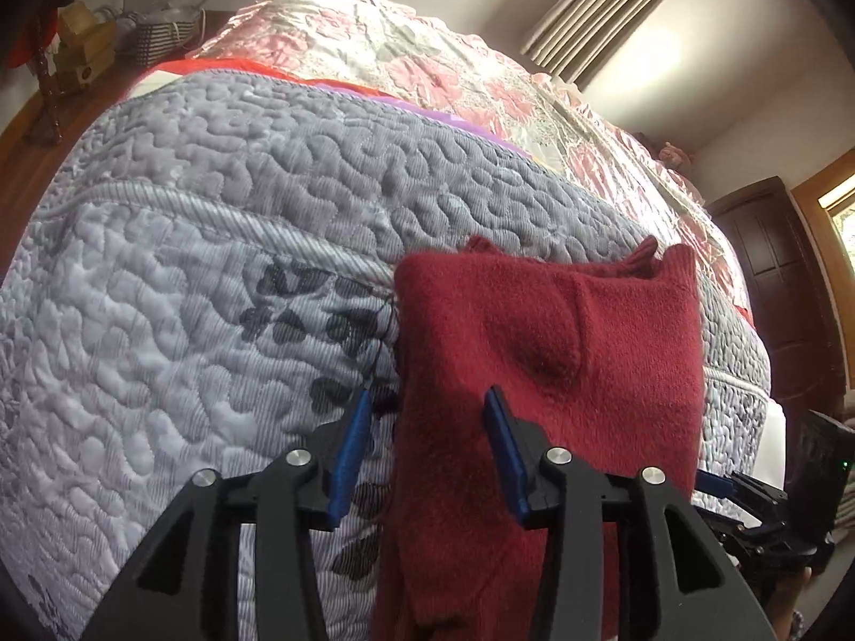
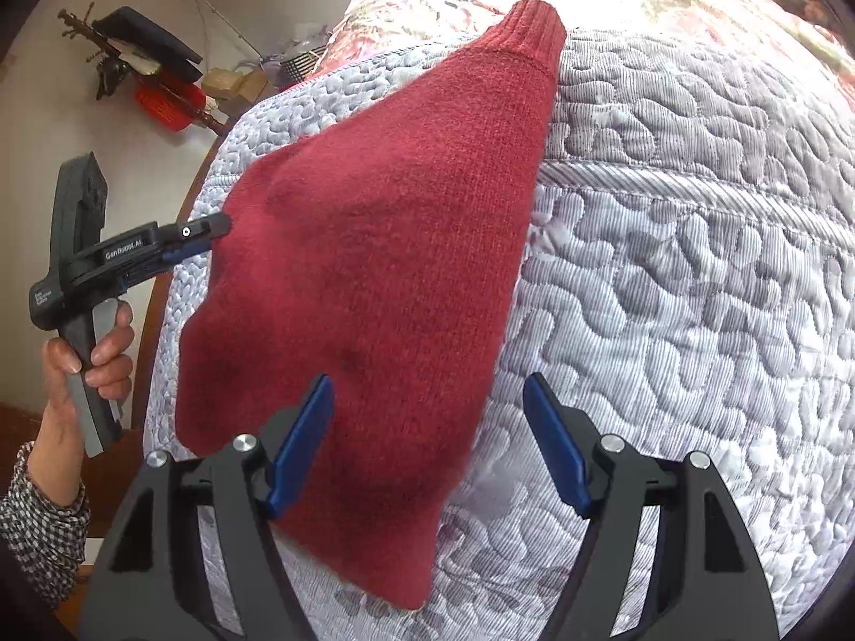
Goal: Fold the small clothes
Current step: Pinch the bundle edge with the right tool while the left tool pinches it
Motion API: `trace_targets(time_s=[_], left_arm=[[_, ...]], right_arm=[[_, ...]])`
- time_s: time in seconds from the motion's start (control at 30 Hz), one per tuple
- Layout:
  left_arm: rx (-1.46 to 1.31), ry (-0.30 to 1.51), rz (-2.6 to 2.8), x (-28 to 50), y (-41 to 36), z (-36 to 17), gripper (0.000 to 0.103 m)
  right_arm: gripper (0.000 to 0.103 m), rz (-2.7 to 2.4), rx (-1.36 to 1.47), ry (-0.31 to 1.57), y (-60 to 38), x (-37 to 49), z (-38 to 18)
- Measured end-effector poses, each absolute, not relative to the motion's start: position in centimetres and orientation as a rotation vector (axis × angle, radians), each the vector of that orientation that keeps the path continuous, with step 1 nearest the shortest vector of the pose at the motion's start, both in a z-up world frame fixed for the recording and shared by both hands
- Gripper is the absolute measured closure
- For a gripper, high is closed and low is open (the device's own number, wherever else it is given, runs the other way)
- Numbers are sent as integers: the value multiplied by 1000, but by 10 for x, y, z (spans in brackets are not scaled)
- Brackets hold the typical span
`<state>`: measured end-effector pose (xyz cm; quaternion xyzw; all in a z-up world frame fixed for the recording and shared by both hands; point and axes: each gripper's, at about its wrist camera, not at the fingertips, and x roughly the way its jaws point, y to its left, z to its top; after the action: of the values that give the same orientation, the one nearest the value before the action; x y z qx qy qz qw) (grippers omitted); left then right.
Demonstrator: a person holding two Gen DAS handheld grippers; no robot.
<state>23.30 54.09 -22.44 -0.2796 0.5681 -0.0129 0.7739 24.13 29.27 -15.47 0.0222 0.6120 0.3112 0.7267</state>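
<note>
A dark red knit garment [image 1: 539,352] lies folded on the grey quilted bedspread [image 1: 214,224]. My left gripper [image 1: 430,394] is open low over the garment's near left edge, and that edge runs between the blue pads [image 1: 502,443]. In the right wrist view the garment [image 2: 385,245] stretches away to a ribbed end [image 2: 534,26]. My right gripper [image 2: 428,379] is open above its near right part, one pad over the cloth and the other over the bedspread [image 2: 668,278]. A hand [image 2: 107,352] holds the left gripper [image 2: 219,227] at the garment's left side. The right gripper [image 1: 713,482] shows at the lower right.
A pink floral quilt [image 1: 454,69] covers the far half of the bed. Boxes and a striped basket [image 1: 155,32] sit beyond the bed's far left corner. A dark wooden cabinet [image 1: 775,278] and curtains [image 1: 588,5] stand to the right. Wooden floor [image 1: 21,176] shows left.
</note>
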Motion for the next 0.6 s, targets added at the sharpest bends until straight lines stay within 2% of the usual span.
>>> trace_targets(time_s=[0.27, 0.37, 0.43, 0.5, 0.57, 0.6], left_arm=[[-614, 1262, -108, 162, 501, -204, 56], [-570, 1299, -105, 149, 486, -207, 56], [-526, 1319, -91, 143, 478, -213, 56], [-527, 1346, -89, 139, 474, -221, 57], [-530, 1350, -94, 137, 472, -226, 57], [-520, 1357, -90, 136, 470, -229, 57]], right_arm=[[33, 674, 40, 1426, 281, 199, -172], [36, 670, 31, 1449, 280, 185, -178], [43, 677, 42, 1479, 280, 177, -184], [42, 670, 53, 1510, 279, 171, -192], [54, 697, 71, 1533, 279, 169, -200], [63, 708, 96, 1551, 278, 167, -203]])
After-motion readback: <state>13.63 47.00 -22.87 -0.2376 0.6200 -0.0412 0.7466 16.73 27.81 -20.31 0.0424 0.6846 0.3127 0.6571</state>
